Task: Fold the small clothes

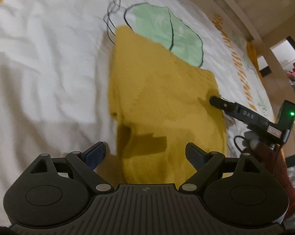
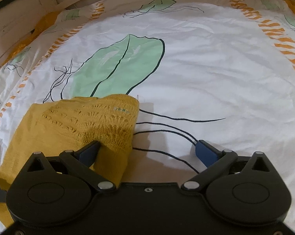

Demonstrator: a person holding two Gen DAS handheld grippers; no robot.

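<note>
My left gripper [image 1: 145,152] jaws wide, nothing between pads, hovering over near end of mustard knit [image 1: 159,101]. Knit lies folded on white leaf-print sheet [image 1: 49,58]. My right gripper [image 2: 147,150] also spread wide, gripping nothing; its left finger [image 2: 89,149] rests on knit's lacy edge, right finger over bare sheet.

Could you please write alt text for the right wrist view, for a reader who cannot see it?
The right gripper is open above a bed, its left finger resting against the edge of a mustard-yellow knitted garment. The garment lies folded on a white bedsheet printed with green leaves and orange dashes.
</note>
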